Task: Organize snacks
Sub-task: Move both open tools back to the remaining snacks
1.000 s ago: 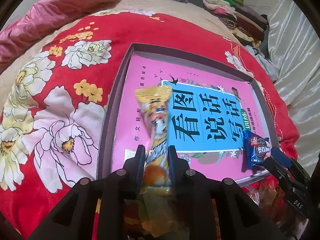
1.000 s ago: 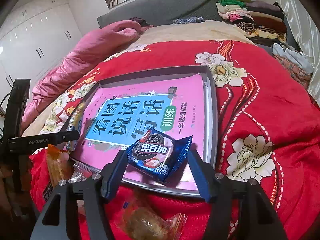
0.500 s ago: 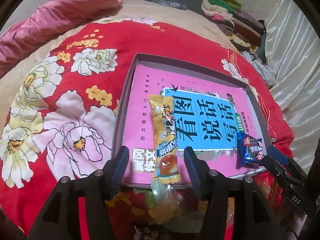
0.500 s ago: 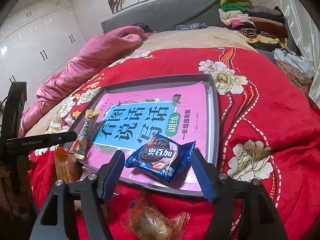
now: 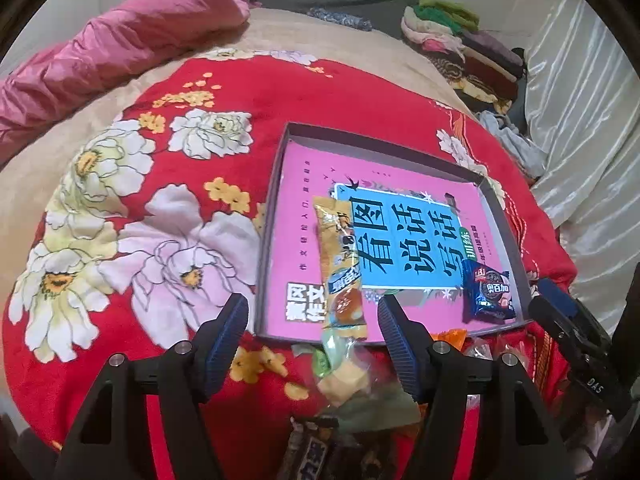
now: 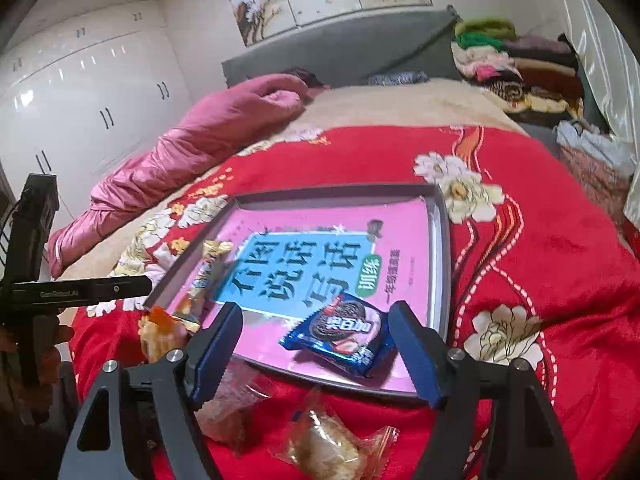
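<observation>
Lying in the tray (image 5: 504, 216): yellow snack (image 5: 340, 264), blue cookie pack (image 6: 344, 332).

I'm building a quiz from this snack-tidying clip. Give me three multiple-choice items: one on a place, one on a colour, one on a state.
1. Where does the cookie pack lie?
A. in the tray
B. on the pillow
C. in a gripper's grip

2. What colour is the book cover around its blue title panel?
A. green
B. pink
C. white

3. How is the left gripper?
A. shut on the yellow pack
B. shut, empty
C. open

Answers: 1 A, it rests on the book inside the rim. 2 B, pink shows on all sides. 3 C, its jaws have just been opening and stand clear of the yellow pack.
</observation>
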The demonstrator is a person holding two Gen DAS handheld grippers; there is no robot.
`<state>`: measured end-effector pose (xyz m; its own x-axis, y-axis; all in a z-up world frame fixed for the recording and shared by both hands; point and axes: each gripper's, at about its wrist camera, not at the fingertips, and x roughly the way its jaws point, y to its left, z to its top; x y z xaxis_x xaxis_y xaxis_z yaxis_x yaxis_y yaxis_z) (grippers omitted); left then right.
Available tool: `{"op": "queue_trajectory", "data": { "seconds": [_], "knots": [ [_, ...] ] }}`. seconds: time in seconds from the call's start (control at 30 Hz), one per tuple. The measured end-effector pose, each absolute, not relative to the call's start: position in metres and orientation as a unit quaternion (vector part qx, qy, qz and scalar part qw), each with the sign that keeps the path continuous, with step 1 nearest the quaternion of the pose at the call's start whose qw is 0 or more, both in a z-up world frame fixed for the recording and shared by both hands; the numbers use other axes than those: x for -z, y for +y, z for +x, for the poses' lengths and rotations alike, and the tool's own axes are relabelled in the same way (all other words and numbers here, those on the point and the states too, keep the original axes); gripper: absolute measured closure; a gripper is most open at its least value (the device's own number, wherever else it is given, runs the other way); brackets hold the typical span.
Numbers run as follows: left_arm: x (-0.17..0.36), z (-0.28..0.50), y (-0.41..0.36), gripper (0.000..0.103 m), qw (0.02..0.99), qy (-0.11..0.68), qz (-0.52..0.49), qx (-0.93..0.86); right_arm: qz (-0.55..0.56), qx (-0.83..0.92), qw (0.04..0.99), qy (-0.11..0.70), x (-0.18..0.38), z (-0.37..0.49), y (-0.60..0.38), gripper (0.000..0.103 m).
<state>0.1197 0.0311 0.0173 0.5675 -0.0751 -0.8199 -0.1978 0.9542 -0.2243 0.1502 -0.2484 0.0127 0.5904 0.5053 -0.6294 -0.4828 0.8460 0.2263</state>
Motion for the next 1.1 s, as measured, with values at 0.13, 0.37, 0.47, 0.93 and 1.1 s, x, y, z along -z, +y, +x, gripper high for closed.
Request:
{"op": "queue_trajectory", "data": {
  "seconds": [0.13, 0.37, 0.47, 0.93, 1.1],
  "knots": [
    [-0.019, 0.114, 0.037, 0.034, 0.871, 0.465, -0.156, -0.038, 0.010, -0.287, 0.891, 0.353, -0.017, 0.145, -0.243, 0.027],
    [-0.019, 0.102, 0.043, 0.034, 0.868, 0.471, -0.150, -0.044, 0.009, -0.294, 0.889, 0.351, -0.019, 0.139, -0.241, 0.027],
    [-0.017, 0.098, 0.047, 0.034, 0.865, 0.476, -0.151, -0.048, 0.016, -0.295, 0.888, 0.353, -0.020, 0.138, -0.243, 0.027],
    [-0.002, 0.070, 0.044, 0.034, 0.851, 0.508, -0.123, -0.041, 0.006, -0.303, 0.893, 0.334, -0.030, 0.121, -0.238, 0.023],
    [0.003, 0.061, 0.038, 0.034, 0.850, 0.514, -0.113, -0.034, 0.004, -0.307, 0.889, 0.339, -0.026, 0.115, -0.235, 0.022]
  ]
}}
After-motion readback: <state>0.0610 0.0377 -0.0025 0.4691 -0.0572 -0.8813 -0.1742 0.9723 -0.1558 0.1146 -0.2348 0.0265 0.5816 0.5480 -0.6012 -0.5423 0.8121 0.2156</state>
